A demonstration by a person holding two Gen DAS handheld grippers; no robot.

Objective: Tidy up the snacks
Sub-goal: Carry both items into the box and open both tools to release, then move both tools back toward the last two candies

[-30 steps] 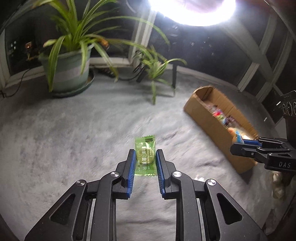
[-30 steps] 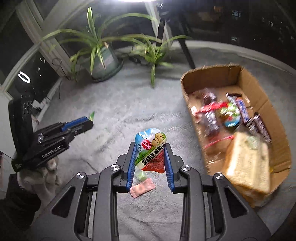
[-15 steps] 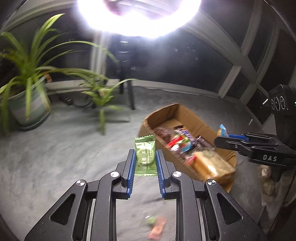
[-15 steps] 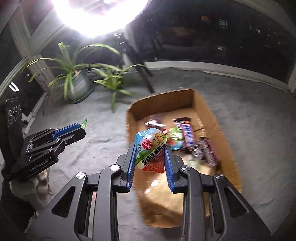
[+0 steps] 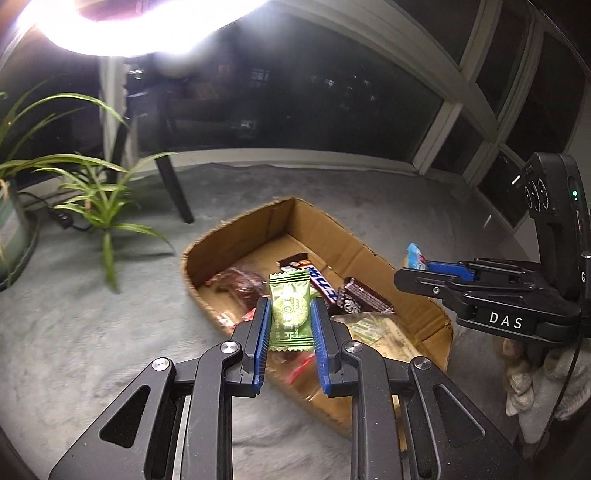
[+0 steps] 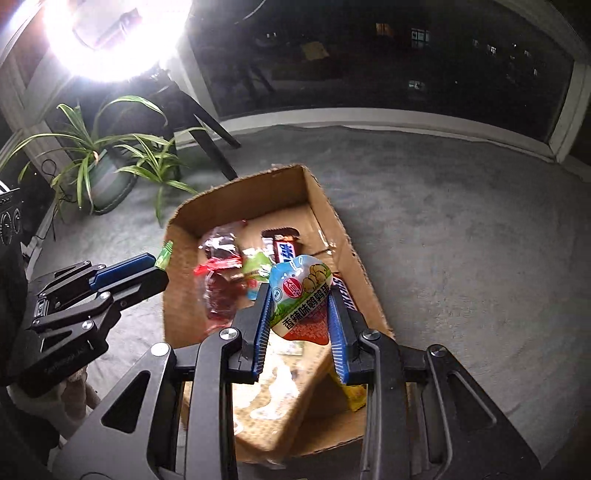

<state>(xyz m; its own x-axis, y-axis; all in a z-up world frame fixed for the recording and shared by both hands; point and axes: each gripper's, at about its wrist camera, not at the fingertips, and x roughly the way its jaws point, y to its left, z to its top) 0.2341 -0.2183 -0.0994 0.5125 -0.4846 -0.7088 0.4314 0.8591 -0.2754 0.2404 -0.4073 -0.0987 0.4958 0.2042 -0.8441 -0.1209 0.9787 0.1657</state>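
My left gripper (image 5: 290, 314) is shut on a green snack packet (image 5: 289, 310) and holds it above the near left side of an open cardboard box (image 5: 236, 236). My right gripper (image 6: 299, 306) is shut on a colourful quail-egg snack pouch (image 6: 301, 295) and holds it over the middle of the same box (image 6: 325, 206). The box holds several wrapped snacks, among them chocolate bars (image 5: 321, 280) and a flat bread pack (image 6: 266, 398). Each gripper shows in the other's view: the right one (image 5: 424, 271) beside the box, the left one (image 6: 155, 264) at its left wall.
Grey carpet (image 6: 461, 240) surrounds the box. Potted spider plants (image 6: 107, 158) and a black tripod leg (image 5: 177, 195) stand at the back left. A bright ring light (image 6: 107, 33) glares above. Dark windows (image 5: 295, 92) run along the back.
Both grippers have carried their snacks from above the carpet to above the box. The loose pink packet on the carpet has dropped out of view.
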